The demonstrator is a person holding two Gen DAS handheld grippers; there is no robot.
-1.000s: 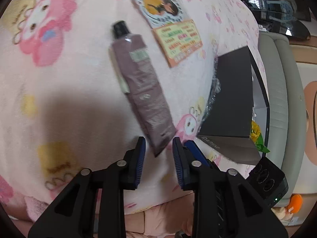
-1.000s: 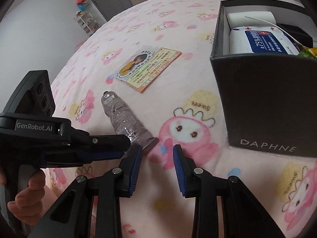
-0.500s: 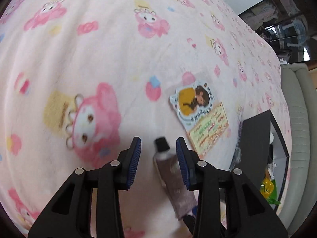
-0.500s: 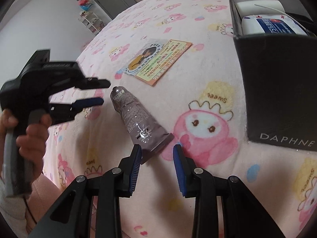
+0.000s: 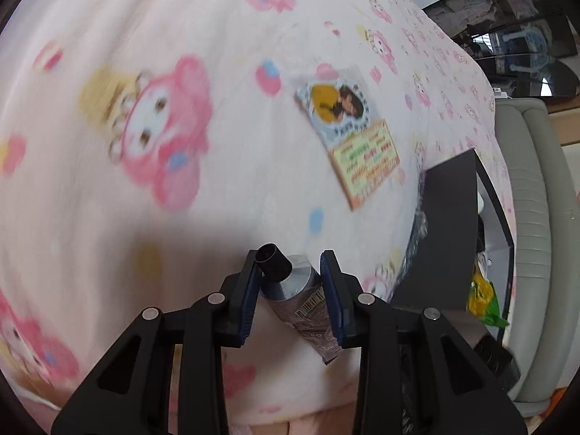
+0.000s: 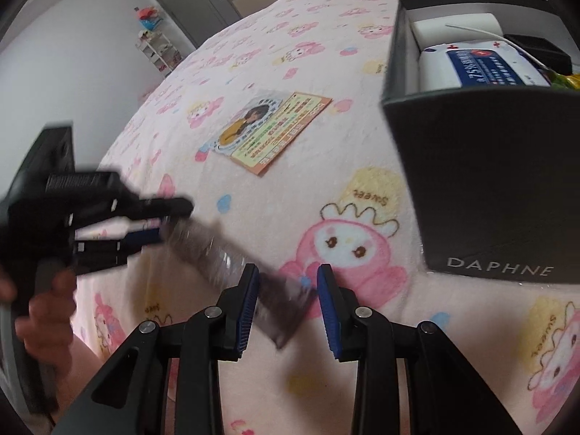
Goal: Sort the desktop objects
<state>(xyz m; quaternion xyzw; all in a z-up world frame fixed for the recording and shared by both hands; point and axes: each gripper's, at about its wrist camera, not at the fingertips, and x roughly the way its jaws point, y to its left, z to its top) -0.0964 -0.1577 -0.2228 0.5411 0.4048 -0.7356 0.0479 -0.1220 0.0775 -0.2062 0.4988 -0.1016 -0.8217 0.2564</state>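
Closing left gripper (image 5: 290,282): jaws narrowing around the tube (image 5: 301,304) near its cap.
Right gripper (image 6: 288,302): jaws apart, gripping nothing.
Black box (image 6: 489,181): far right.

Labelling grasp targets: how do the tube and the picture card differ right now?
The tube is a dark, rounded body with a black cap; the card is flat, printed and orange-edged. The tube sits near its cap in the left claw, whose jaws are closing; the card lies loose on the blanket. Both are outside the black box.
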